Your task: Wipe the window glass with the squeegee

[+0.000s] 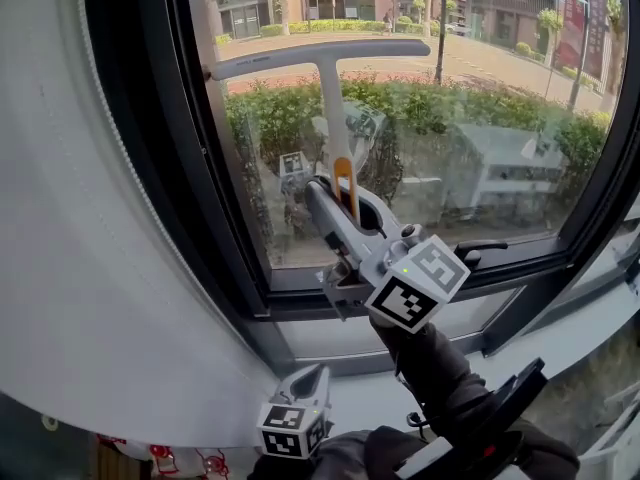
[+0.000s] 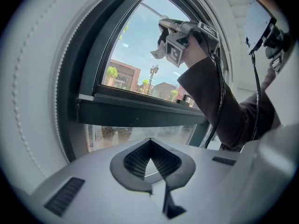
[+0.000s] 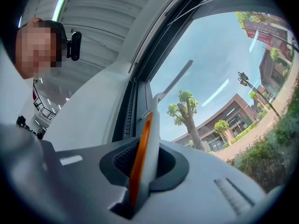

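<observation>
At the far left hangs a white curtain with a stitched edge, and it covers that side of the head view. Just beside it runs the dark window frame, which encloses the window glass.

Low down, below the frame's bottom rail, sits the left gripper, with its marker cube facing the camera. In the left gripper view its jaws are brought together at the tips, with nothing between the ribbed pads. They point up toward the lower pane, well apart from the tool.

Further right is the squeegee, a white T-shaped tool. Its long blade lies across the upper part of the glass and tilts slightly, with the left end lower. Its handle comes down toward the person and has an orange strip along it.

The right gripper holds that handle. In the right gripper view the jaws are clamped narrowly on the squeegee, the white shaft and the orange strip standing upright between the pads. A dark-sleeved arm reaches up to this gripper from below, under its marker cube.

At the right, the pale window sill slopes away beneath the frame.
</observation>
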Demonstrator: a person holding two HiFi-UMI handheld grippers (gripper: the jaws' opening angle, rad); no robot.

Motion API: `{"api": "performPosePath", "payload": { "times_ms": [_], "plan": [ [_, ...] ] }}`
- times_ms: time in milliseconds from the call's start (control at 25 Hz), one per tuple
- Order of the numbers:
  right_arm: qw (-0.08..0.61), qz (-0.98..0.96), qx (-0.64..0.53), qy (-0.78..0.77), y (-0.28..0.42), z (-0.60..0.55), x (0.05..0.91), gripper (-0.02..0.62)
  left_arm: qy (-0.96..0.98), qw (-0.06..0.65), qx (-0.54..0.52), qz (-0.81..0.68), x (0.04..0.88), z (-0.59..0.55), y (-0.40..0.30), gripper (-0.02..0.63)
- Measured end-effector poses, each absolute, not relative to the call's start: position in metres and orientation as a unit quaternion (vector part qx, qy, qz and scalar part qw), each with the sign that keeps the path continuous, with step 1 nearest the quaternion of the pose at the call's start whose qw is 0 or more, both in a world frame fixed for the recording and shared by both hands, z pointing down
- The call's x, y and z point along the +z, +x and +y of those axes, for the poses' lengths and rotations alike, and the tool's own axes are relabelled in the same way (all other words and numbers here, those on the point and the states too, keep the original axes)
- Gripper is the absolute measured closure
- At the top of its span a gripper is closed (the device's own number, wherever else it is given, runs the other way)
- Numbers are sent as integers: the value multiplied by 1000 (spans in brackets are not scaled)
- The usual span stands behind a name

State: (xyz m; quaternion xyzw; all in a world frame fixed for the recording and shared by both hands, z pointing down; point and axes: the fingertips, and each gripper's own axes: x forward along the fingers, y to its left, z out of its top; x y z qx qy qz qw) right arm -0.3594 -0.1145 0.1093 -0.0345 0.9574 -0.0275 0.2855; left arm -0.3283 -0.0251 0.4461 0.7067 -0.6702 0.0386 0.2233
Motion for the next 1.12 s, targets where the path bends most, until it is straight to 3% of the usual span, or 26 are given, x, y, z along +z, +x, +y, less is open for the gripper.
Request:
{"api": "performPosePath", "payload": {
  "times_ms": [1120],
  "plan": [
    [246,968,-37,-25,-369,-117,119,591,703,231,48,-671,433,-12,-319,606]
  ]
}}
